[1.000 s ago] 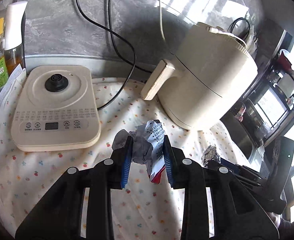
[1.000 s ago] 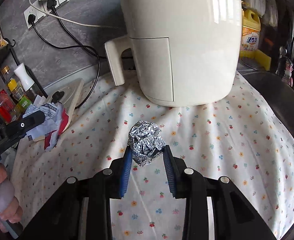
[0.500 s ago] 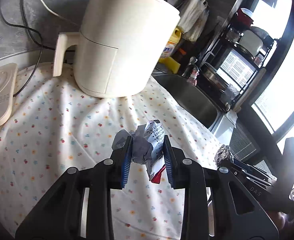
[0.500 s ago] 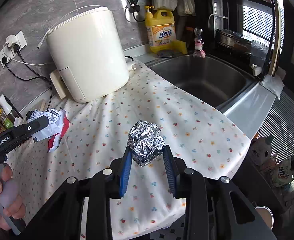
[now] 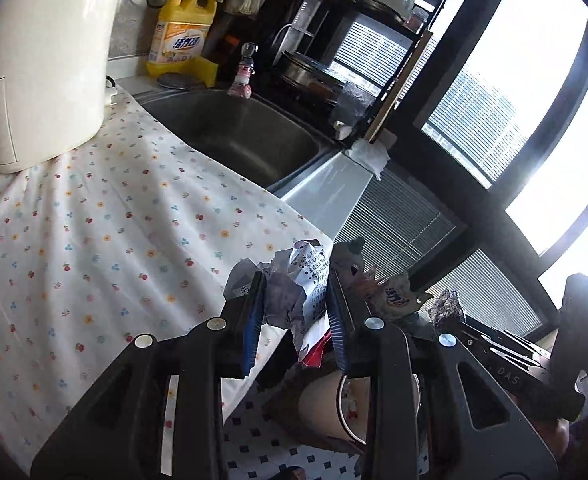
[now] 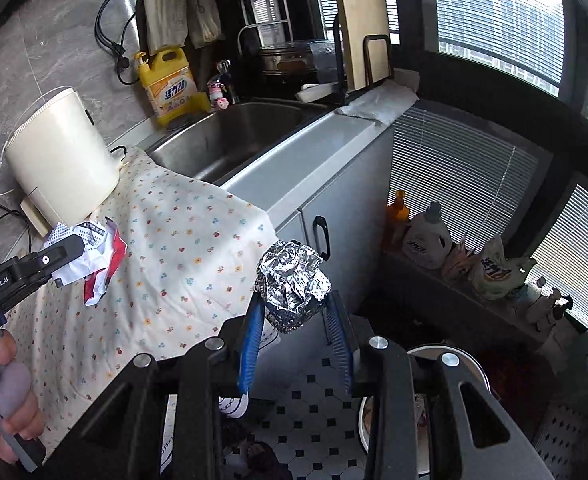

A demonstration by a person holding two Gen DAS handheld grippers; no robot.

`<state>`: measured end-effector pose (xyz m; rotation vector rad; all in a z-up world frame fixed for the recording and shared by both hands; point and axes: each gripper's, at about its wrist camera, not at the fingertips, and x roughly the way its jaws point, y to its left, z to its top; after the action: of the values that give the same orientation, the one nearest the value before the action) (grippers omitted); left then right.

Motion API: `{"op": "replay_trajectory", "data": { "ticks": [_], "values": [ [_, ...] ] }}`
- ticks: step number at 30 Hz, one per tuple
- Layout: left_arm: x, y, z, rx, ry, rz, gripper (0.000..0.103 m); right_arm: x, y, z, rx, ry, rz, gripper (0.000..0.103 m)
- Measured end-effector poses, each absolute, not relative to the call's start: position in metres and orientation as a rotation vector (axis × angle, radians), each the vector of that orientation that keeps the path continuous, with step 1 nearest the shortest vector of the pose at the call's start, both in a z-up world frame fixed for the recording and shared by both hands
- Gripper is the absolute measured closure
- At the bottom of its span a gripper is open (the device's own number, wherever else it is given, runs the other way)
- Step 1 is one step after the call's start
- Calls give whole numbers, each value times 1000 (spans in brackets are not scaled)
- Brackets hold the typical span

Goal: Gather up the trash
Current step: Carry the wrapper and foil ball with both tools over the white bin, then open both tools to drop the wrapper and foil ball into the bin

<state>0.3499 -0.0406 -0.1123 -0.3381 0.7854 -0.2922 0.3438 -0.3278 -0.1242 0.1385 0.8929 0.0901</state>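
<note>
A crumpled printed paper wrapper with a red corner sits between the blue pads of my left gripper, which is shut on it just past the counter's front edge. My right gripper is shut on a crumpled foil ball, held over the floor beyond the counter corner. Each wrist view shows the other gripper: the right one with the foil ball, and the left one with the paper wrapper. A round white-rimmed bin stands on the floor below, and its opening is partly hidden by my fingers.
A floral cloth covers the counter, with a cream appliance at its back. A steel sink, a yellow detergent bottle and a dish rack lie beyond. Bottles line a low sill by the window. The floor is tiled.
Both grippers have swung away from the cream appliance, across the cloth and past the counter edge, each still holding its trash. The bin and floor have come into view below.
</note>
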Motion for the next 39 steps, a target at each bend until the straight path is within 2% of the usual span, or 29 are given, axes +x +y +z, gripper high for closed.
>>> {"op": "replay_trajectory", "data": {
  "ticks": [11, 13, 14, 16, 26, 39],
  "values": [
    [339, -159, -137, -283, 873, -442, 73, 290, -460, -155, 253, 965, -78, 68],
    [337, -175, -143, -278, 894, -458, 73, 283, -476, -163, 265, 986, -103, 60],
    [336, -183, -146, -272, 903, -466, 73, 278, -484, -166, 269, 986, -116, 52],
    [333, -199, -151, -260, 922, -484, 73, 268, -497, -170, 276, 988, -134, 48],
    [314, -278, -174, -182, 1016, -576, 72, 219, -557, -192, 370, 1009, -202, 46],
    [300, -364, -211, -68, 1145, -636, 70, 169, -610, -188, 441, 972, -253, 43]
  ]
}}
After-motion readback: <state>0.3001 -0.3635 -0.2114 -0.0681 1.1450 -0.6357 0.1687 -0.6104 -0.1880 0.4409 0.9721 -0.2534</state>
